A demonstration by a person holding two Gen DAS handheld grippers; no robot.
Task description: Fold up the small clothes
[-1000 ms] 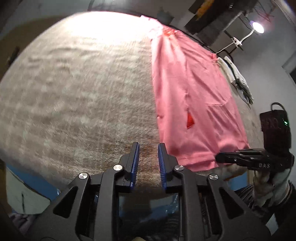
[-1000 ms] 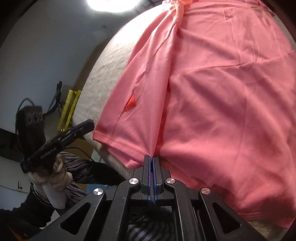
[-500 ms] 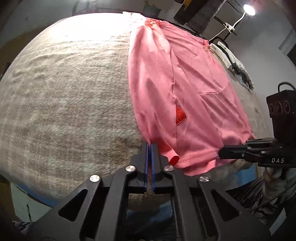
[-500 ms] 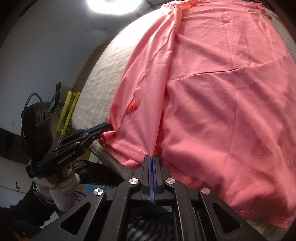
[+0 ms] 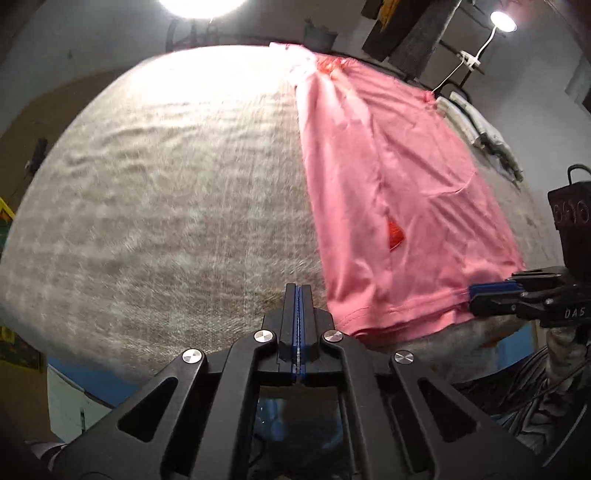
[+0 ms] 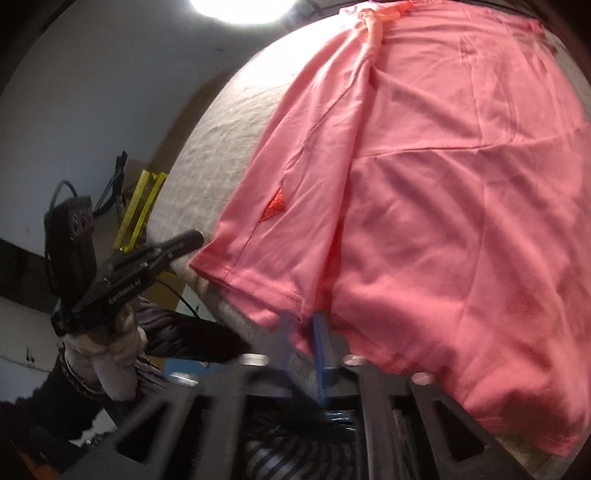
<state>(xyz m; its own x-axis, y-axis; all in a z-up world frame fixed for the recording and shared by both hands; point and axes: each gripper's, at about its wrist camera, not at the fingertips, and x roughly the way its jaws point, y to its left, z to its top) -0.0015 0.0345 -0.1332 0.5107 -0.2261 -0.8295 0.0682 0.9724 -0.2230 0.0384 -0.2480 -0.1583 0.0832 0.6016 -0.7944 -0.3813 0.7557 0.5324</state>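
A pink garment (image 5: 399, 206) with a small red triangle patch (image 5: 395, 238) lies flat on the grey-brown cloth-covered table (image 5: 166, 206), along its right side. It also fills the right wrist view (image 6: 424, 184). My left gripper (image 5: 299, 291) is shut and empty, just left of the garment's near hem. My right gripper (image 6: 303, 325) is open, its blue fingers (image 6: 320, 343) either side of the near hem, with the cloth loose between them. It also shows at the hem's right corner in the left wrist view (image 5: 476, 295).
A white garment (image 5: 480, 136) lies at the table's far right edge. A lamp (image 5: 498, 20) and dark hanging items stand behind the table. A yellow frame (image 6: 140, 206) stands on the floor left of the table. The table's near edge runs just before both grippers.
My right gripper has opened and let go of the hem. My left gripper has let go of the garment's near left edge and moved a little left, still shut.
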